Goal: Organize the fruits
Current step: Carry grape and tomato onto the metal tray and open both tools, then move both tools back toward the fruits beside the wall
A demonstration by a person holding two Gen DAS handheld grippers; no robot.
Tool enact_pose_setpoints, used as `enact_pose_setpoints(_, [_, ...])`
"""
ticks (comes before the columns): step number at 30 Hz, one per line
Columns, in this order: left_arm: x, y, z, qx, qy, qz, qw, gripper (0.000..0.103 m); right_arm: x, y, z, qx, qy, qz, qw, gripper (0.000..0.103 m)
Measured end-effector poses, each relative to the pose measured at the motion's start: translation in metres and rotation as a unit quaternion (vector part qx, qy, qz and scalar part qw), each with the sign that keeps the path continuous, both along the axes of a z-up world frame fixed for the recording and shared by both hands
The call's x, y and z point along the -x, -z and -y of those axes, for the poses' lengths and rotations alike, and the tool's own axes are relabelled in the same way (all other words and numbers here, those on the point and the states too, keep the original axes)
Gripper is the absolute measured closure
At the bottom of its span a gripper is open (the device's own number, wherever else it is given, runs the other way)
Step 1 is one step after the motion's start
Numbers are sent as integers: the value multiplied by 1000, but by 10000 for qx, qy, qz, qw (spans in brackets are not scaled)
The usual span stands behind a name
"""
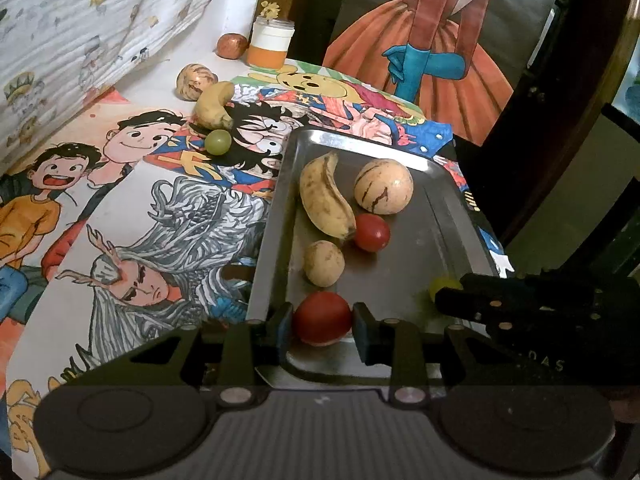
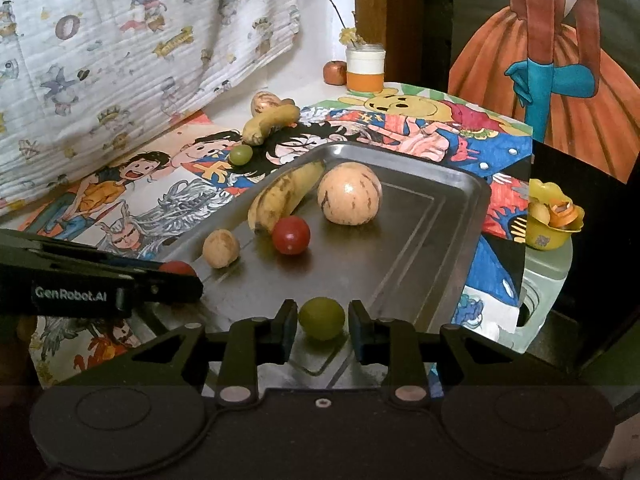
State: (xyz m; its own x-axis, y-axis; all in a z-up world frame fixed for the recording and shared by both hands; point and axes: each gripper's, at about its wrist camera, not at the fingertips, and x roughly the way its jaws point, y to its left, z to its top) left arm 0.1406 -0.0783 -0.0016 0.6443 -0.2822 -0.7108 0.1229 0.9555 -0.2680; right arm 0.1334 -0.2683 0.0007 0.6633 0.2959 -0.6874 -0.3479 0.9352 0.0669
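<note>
Red tomato [image 1: 322,318] sits between your left fingers, over tray's [image 1: 404,280] near edge. Green grape [image 2: 321,317] between your right fingers. Banana [image 1: 324,196], striped melon [image 1: 383,186] lie beyond.

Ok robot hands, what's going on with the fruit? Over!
Left gripper shut on red fruit, right gripper around green grape, both low over tray. Four fruits already in tray. Four more wait on cloth. Nothing blocking.

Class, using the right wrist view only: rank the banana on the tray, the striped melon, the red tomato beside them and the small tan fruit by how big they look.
1. banana on the tray, the longest
2. striped melon, the bulkiest round fruit
3. and 4. red tomato and small tan fruit: they look alike, so I won't rank them.
</note>
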Motion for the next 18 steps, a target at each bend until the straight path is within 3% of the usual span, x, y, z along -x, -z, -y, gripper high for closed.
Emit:
enact_pose_setpoints(4, [0, -1, -5, 146, -32, -10, 9999, 63, 2, -1, 2, -39, 60, -12, 10000, 70])
enact_pose_setpoints(10, [7, -11, -14, 335, 12, 116, 9994, 42, 10, -9, 5, -88, 145, 40, 9998, 59])
enact_pose_setpoints(13, [12, -17, -19, 353, -29, 197, 9992, 39, 16, -14, 9, -163, 213, 56, 9996, 49])
enact_pose_setpoints(18, [23, -27, -32, 321, -154, 322, 9988, 15, 32, -27, 10, -283, 302, 68, 9991, 29])
